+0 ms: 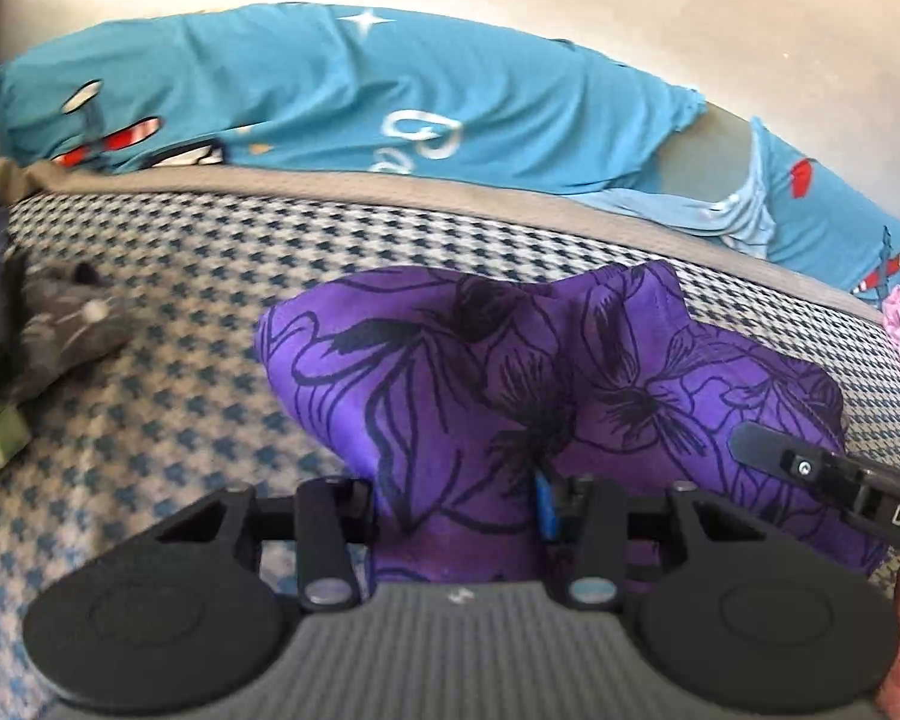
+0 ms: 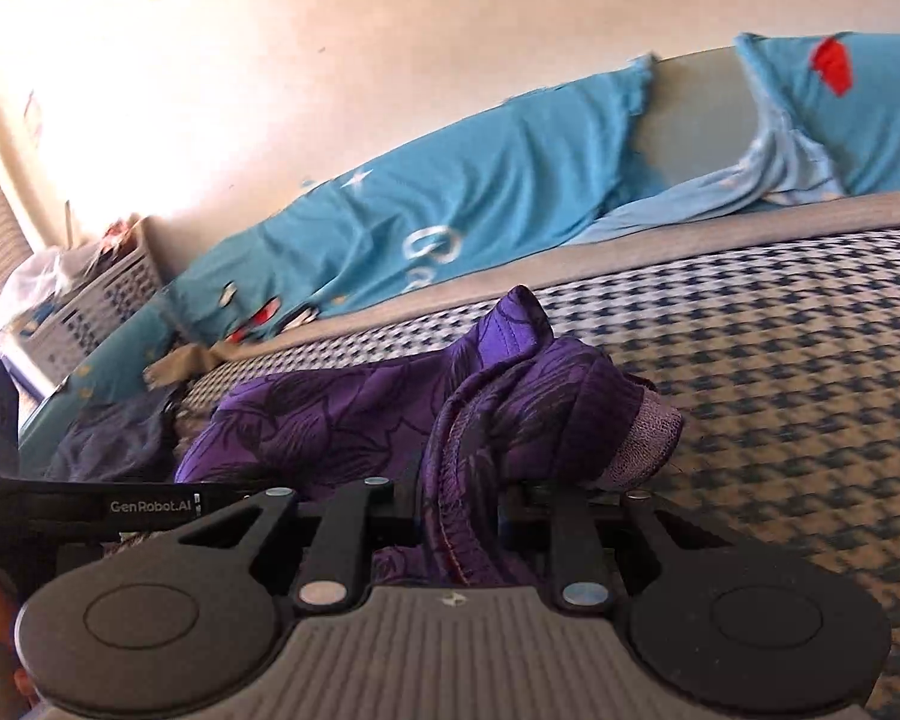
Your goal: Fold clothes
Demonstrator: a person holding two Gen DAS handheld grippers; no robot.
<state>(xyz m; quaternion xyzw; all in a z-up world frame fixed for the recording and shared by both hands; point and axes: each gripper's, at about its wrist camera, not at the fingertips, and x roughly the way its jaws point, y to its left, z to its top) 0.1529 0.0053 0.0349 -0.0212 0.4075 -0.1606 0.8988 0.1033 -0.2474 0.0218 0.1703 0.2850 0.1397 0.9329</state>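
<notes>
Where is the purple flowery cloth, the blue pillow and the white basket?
Purple cloth (image 1: 510,372), left wrist view, on its flower print.
Blue pillow (image 1: 330,90), left wrist view, on its middle.
White basket (image 2: 99,300), right wrist view, on its side wall.

Pretty bright daylight here, and the cream wall (image 2: 168,120) is totally blown out with glare toward the upper left of the right wrist view. Heavy fisheye bend curves the blue-and-white houndstooth mattress cover (image 1: 210,276) with dark corners, and everything's soft, with smeared motion blur on the grey crumpled clothes (image 1: 60,324) at the left edge.
</notes>
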